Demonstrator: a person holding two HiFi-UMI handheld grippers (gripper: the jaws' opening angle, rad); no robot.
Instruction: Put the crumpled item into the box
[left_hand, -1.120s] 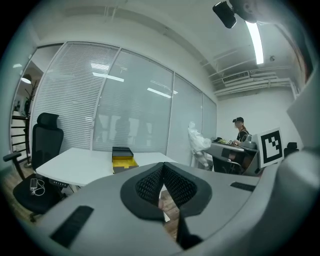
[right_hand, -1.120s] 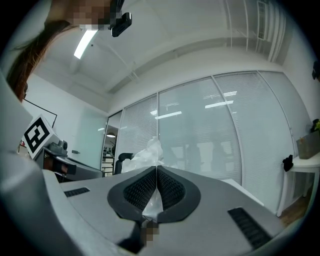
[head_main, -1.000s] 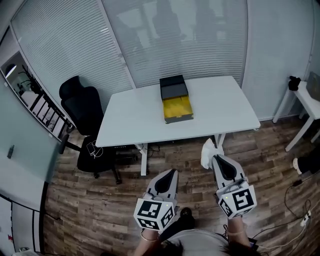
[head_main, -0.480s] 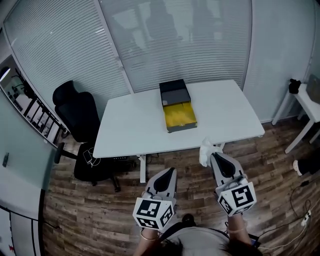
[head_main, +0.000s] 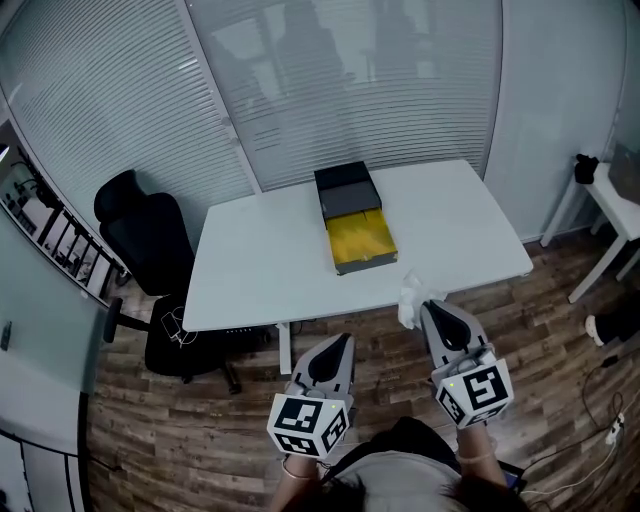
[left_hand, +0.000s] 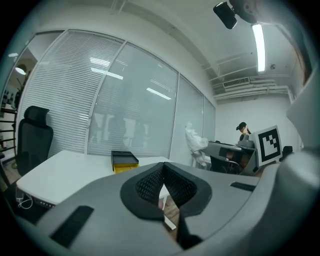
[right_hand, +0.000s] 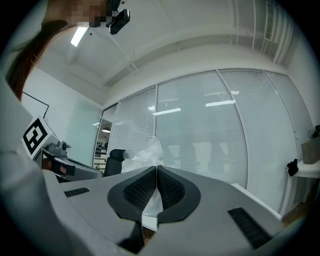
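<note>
A box (head_main: 358, 235) with a yellow inside and a black lid folded back lies open near the middle of the white table (head_main: 270, 260). My right gripper (head_main: 430, 304) hovers just off the table's front edge, over the floor, shut on a white crumpled item (head_main: 409, 297). In the right gripper view the crumpled item (right_hand: 144, 156) sticks up between the closed jaws of the right gripper (right_hand: 156, 168). My left gripper (head_main: 345, 342) is lower and to the left, shut with nothing in it. The left gripper view shows the left gripper (left_hand: 163, 165), the box (left_hand: 124, 161) ahead and the crumpled item (left_hand: 195, 142) at the right.
A black office chair (head_main: 148, 232) stands left of the table. A second white table (head_main: 612, 192) is at the far right, with cables (head_main: 600, 440) on the wood floor near it. A glass wall with blinds (head_main: 330, 80) runs behind the table.
The table and box have drawn a little closer and lower in the head view. Both grippers keep the same pose, the right one still shut on the crumpled item.
</note>
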